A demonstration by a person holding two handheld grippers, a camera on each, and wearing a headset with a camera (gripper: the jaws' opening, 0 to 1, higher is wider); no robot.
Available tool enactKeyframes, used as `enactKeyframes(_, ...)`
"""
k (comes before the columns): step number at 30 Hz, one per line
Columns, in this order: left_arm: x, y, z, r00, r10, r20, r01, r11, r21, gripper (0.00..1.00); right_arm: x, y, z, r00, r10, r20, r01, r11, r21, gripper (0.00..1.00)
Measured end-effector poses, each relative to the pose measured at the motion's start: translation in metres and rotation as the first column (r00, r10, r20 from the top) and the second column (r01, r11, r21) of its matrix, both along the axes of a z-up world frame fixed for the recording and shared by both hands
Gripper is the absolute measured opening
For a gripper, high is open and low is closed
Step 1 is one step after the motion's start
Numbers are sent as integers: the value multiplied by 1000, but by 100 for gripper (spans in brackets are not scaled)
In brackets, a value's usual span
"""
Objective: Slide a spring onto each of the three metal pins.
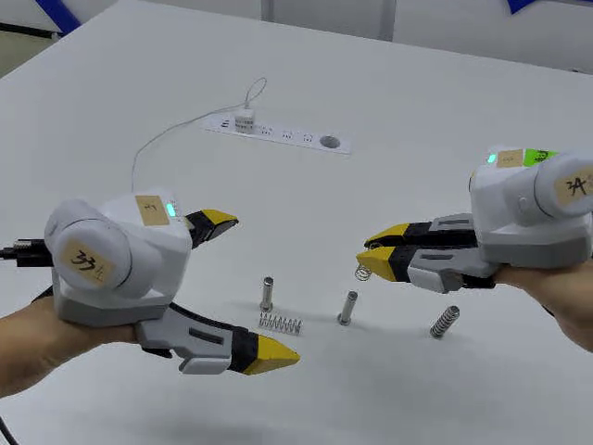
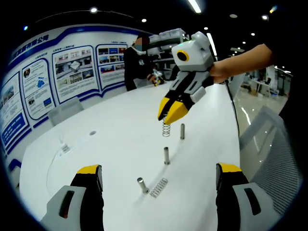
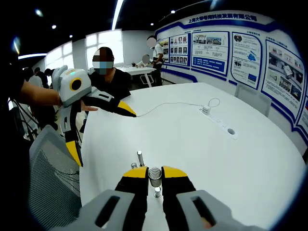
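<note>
Nearest is the left gripper (image 1: 252, 287), its jaws spread wide and holding nothing. One yellow tip sits this side of the middle pin (image 1: 348, 307) and to its left, the other further back. Left of the middle pin stands the left pin (image 1: 267, 294), upright and bare. Between the two, a little nearer, a loose spring (image 1: 281, 324) lies flat on the white table (image 1: 389, 389). Right of the middle pin is the right pin (image 1: 445, 322); it seems to have coils around it already, though it is too small to be sure. Near the middle pin and a little above it, the right gripper (image 1: 373, 252) has its jaws closed on a spring (image 3: 154, 176), pinching it by its sides so that the lower open end hangs free. Springs like these are likely very light: thin wire, easily squashed, and apt to roll or flick away. A gentle pinch across the coils near the upper end should suit, with the bore left clear. The pins look stiff and smooth but stand on narrow bases, so a sideways knock may topple one. Well beyond the middle pin a power strip (image 1: 278, 132) lies on the table with a white plug and cable.
</note>
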State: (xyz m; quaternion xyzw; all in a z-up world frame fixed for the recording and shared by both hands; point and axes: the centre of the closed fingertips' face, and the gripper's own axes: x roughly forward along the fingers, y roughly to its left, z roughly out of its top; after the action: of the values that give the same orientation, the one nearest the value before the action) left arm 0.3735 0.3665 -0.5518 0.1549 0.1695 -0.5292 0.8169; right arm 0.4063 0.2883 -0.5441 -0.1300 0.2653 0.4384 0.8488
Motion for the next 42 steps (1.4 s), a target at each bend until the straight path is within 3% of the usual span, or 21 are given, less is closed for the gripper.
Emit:
enactKeyframes(6, 3, 5, -4, 999, 23, -28, -23, 1000, -3, 100, 1, 0, -13, 1000, -8, -28, 8, 1000, 0, 11)
enactKeyframes(10, 3, 6, -2, 998, 42, -48, -44, 998, -40, 100, 3, 2, -22, 999, -15, -47, 15, 1000, 0, 11)
enactKeyframes(42, 3, 0, -13, 995, 37, -87, -39, 999, -16, 100, 3, 1, -63, 999, 3, -49, -6, 998, -67, 11)
